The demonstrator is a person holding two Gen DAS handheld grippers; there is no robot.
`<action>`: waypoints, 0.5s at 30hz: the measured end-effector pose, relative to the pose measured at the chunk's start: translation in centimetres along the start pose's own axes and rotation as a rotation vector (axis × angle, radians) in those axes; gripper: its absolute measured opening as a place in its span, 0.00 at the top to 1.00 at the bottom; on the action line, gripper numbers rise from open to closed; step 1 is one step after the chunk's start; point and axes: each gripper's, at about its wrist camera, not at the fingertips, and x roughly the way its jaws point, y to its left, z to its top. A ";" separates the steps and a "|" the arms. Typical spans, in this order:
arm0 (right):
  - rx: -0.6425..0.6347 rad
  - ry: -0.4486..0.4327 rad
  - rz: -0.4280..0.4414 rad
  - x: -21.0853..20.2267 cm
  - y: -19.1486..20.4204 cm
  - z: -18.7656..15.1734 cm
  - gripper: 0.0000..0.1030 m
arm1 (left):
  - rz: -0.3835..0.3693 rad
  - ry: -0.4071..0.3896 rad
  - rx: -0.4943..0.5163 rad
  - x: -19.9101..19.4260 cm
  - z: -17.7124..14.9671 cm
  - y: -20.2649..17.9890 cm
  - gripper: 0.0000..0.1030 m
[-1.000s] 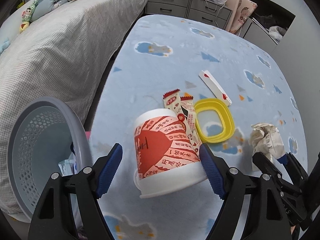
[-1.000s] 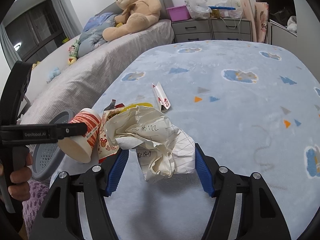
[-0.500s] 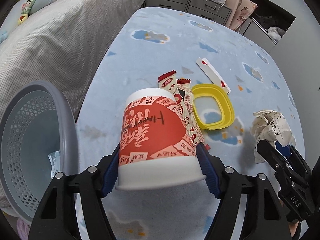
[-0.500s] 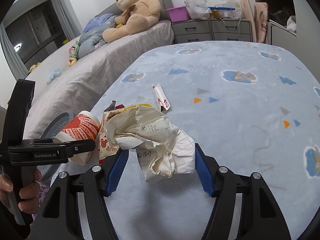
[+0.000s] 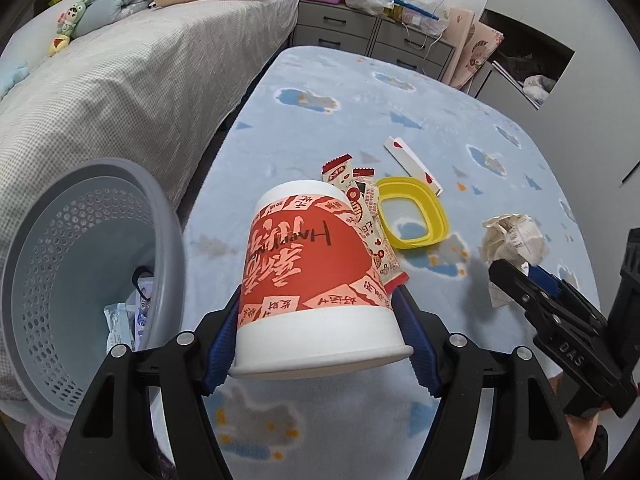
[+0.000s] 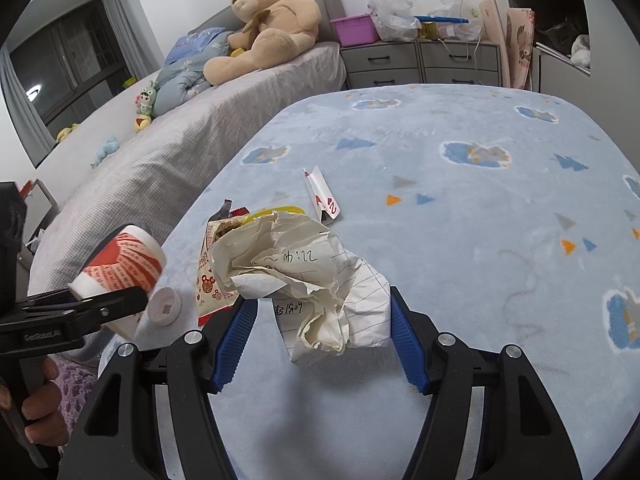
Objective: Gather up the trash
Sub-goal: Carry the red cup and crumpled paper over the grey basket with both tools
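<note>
- The left gripper (image 5: 320,332) has the red-and-white paper cup (image 5: 316,280) clamped between its blue pads, one pad on each side near the white rim, and the cup sits upside down with its rim toward the camera.
- Those jaws have just been closing, with the cup between them; now they are pressed on its sides.
- From the right wrist view the cup (image 6: 120,268) is lifted clear of the rug, tilted, at the far left.
- Just left of the cup stands the grey perforated bin (image 5: 80,280), open mouth toward us, with a few wrappers already lying in its bottom.
- The right gripper (image 6: 322,328) straddles the crumpled lined paper (image 6: 312,280): its blue pads sit against the wad on both sides and it looks gripped, the paper bulging out ahead of the fingers.
- In the left wrist view that same paper ball (image 5: 514,240) is at the right, with the other tool's black tip on it.
- Left on the pale blue rug (image 6: 480,240): a yellow plastic ring lid (image 5: 412,216), two snack wrappers (image 5: 360,200) just beside it, and a folded white card with red hearts (image 5: 412,164) a little farther off.
- A small white cap (image 6: 165,306) lies on the rug near the cup.
- A hand (image 6: 40,400) grips the left tool's handle at the lower left.
</note>
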 end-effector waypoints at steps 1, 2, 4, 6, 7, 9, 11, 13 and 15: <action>-0.001 0.000 -0.005 -0.1 0.1 -0.1 0.38 | 0.003 -0.009 0.003 -0.5 -0.3 0.1 0.33; -0.003 0.000 -0.010 -0.2 0.2 -0.3 0.38 | 0.006 -0.014 0.007 -0.8 -0.6 0.3 0.33; -0.010 0.000 -0.022 -0.4 0.5 -0.5 0.38 | 0.000 -0.015 0.010 -1.4 -1.1 0.8 0.33; -0.019 0.001 -0.029 -0.6 1.0 -0.7 0.38 | 0.001 -0.019 0.004 -1.9 -1.7 1.5 0.33; -0.023 0.001 -0.031 -0.7 1.4 -0.9 0.38 | 0.001 -0.022 0.002 -2.1 -1.9 1.7 0.33; -0.031 0.001 -0.034 -1.0 2.1 -1.2 0.38 | 0.005 -0.033 -0.003 -2.5 -2.3 2.4 0.33; -0.034 0.005 -0.033 -1.1 2.7 -1.6 0.38 | 0.012 -0.047 -0.007 -3.2 -2.8 3.1 0.33; -0.035 0.012 -0.030 -1.2 3.5 -2.2 0.38 | 0.023 -0.066 -0.007 -3.8 -3.2 3.8 0.33; -0.035 0.020 -0.024 -1.2 4.4 -2.6 0.38 | 0.027 -0.077 -0.009 -4.3 -3.5 4.4 0.33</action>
